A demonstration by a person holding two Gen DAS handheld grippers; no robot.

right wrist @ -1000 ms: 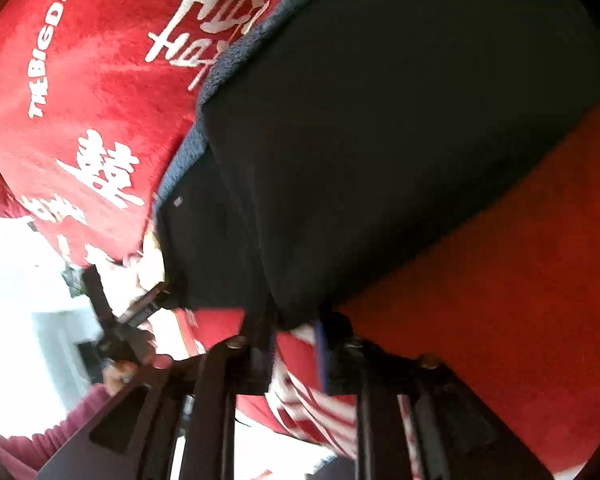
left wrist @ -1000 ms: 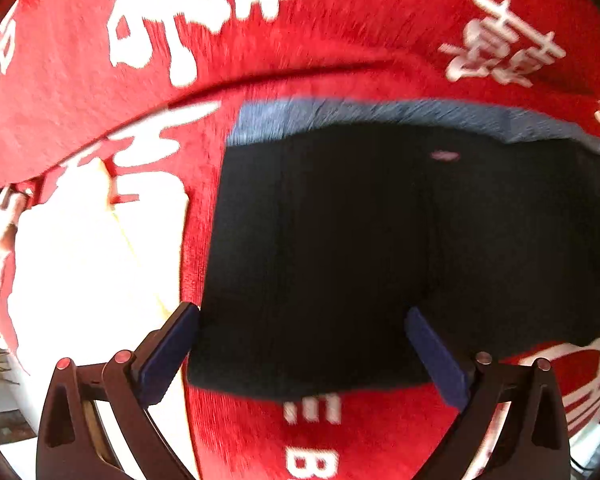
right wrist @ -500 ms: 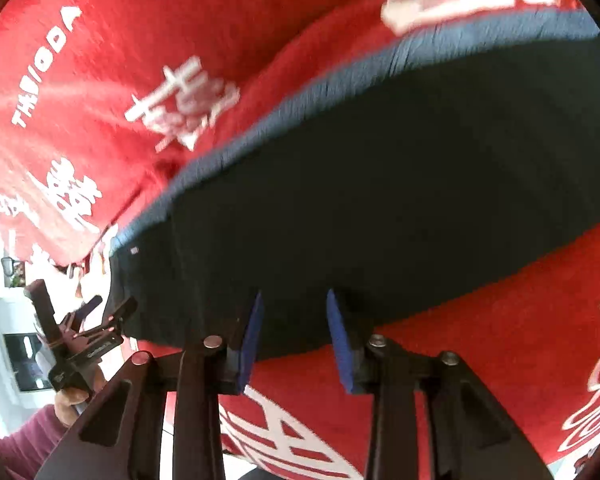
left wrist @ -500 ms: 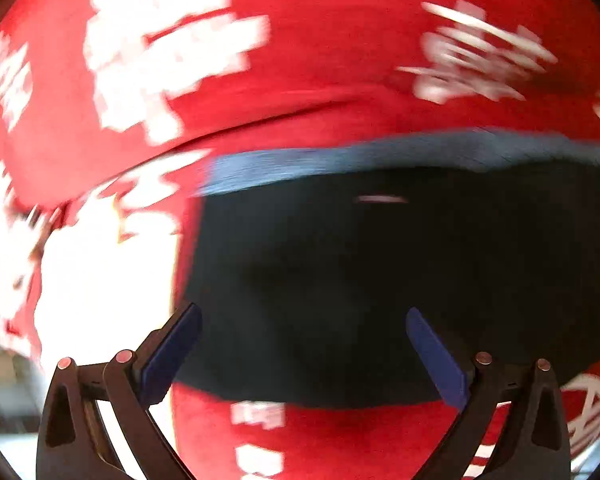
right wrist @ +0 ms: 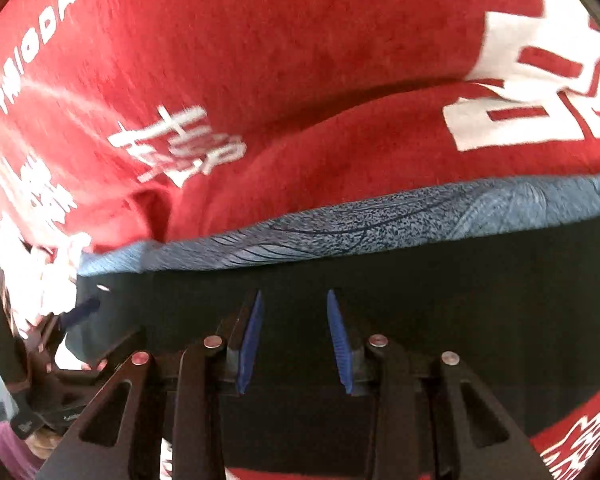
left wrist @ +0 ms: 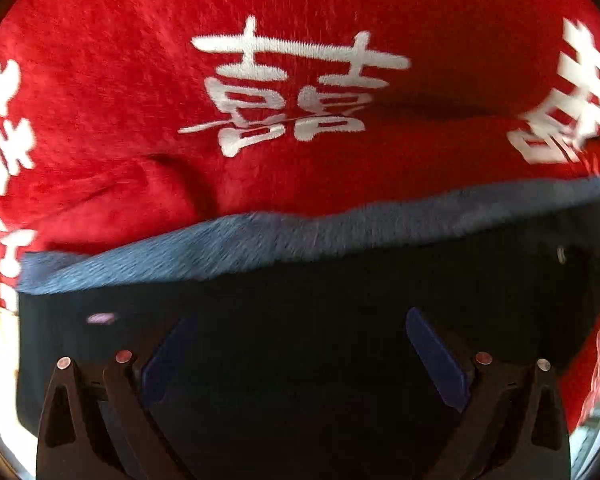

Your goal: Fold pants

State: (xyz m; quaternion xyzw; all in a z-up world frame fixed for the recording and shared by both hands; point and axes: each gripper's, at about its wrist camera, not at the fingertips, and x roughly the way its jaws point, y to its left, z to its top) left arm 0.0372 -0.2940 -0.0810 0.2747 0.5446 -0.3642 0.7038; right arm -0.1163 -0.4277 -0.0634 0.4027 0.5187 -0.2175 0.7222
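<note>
Tongs first: the right tongs (right wrist: 294, 338) point down over the dark pants (right wrist: 460, 300), their blue pads (right wrist: 250, 340) a modest gap apart after just opening, with cloth lying under them and nothing pinched between. The left tongs (left wrist: 304, 360) stand wide apart above the same dark cloth, gripping nothing. The pants lie folded flat on a red blanket (left wrist: 300, 8) printed with white characters, and a grey-blue patterned band (right wrist: 380, 228) runs along their far edge. In the right wrist view, the left tongs (right wrist: 80, 312) show at the pants' left end, near the blanket's fringed edge. What carries the blanket is hidden.
</note>
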